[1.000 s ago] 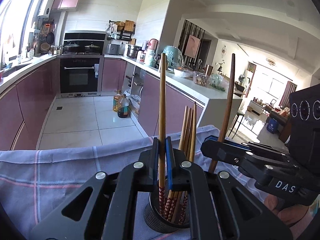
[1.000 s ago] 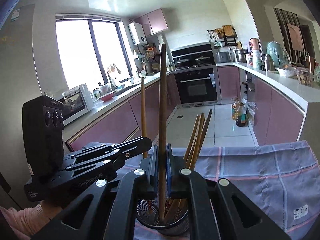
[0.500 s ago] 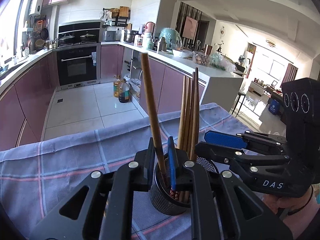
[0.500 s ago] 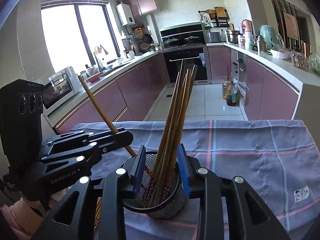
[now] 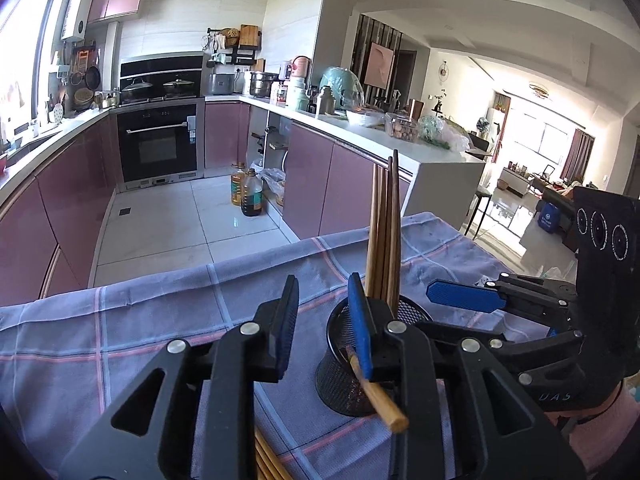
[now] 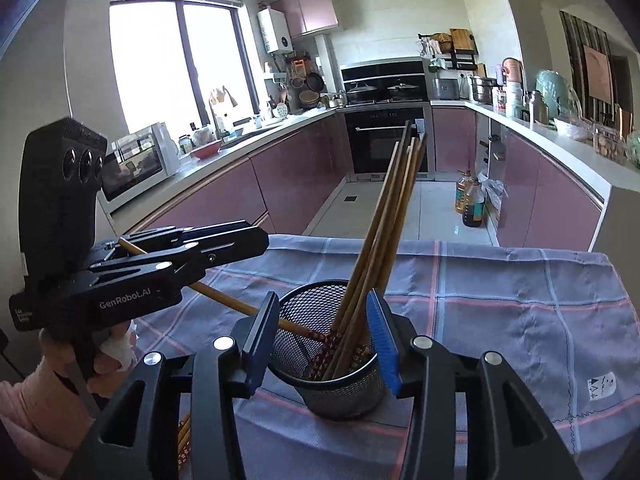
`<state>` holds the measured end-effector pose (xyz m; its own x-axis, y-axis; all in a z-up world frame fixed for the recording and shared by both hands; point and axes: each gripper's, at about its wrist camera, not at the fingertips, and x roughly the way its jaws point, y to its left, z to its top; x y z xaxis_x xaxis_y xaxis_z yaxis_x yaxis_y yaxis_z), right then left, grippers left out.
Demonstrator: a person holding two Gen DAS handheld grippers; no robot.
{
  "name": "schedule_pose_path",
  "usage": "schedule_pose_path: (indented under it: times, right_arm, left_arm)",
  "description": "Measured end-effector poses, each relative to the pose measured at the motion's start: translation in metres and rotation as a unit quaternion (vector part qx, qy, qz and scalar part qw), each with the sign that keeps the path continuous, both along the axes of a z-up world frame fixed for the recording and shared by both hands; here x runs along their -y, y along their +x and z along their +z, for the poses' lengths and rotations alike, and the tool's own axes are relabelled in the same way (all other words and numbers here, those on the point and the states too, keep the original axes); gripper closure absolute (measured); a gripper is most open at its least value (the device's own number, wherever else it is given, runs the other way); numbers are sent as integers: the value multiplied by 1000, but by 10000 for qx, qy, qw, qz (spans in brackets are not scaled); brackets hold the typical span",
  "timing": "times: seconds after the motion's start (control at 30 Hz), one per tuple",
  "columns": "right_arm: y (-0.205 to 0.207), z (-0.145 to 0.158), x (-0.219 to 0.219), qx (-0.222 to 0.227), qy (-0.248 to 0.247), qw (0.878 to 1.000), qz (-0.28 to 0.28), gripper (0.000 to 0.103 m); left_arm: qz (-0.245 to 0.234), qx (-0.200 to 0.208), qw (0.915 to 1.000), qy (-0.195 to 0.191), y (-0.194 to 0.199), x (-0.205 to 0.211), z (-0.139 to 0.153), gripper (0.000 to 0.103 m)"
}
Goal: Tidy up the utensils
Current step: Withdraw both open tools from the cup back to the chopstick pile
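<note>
White "GenRobot.AI" lettering marked the left gripper (image 6: 256, 240), held at left by a hand (image 6: 108, 356) in a pink sleeve (image 6: 36, 404); its jaws were opening and gripped nothing, while one loose chopstick (image 6: 236, 304) slanted beneath it into the black mesh holder (image 6: 320, 376). The holder stood on a purple checked cloth (image 6: 500, 312) with a bundle of chopsticks (image 6: 384, 232) leaning inside. Behind it, the right gripper (image 6: 324, 336) angled downward, jaws opening either side of the holder's rim, clasping nothing.
</note>
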<state>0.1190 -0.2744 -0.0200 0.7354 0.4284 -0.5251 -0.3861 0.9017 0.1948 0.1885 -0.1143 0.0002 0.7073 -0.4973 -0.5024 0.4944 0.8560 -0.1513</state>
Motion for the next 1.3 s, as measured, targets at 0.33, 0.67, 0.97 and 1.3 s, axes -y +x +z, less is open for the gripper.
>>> schedule_pose_path:
  times: [0.33, 0.67, 0.97, 1.3]
  right_arm:
    - [-7, -8, -43, 145, -568, 9971, 486, 60]
    - [8, -15, -58, 176, -762, 9955, 544, 84]
    - [24, 8, -29, -168, 55, 9990, 421, 97]
    - [46, -2, -25, -526, 10, 9986, -58, 71]
  left_arm:
    - [-12, 303, 9992, -243, -28, -22, 17, 62]
    - [34, 341, 9984, -453, -46, -44, 22, 62]
    - [-50, 202, 9972, -711, -52, -63, 20, 61]
    - [-97, -36, 9978, -653, -48, -53, 5, 61]
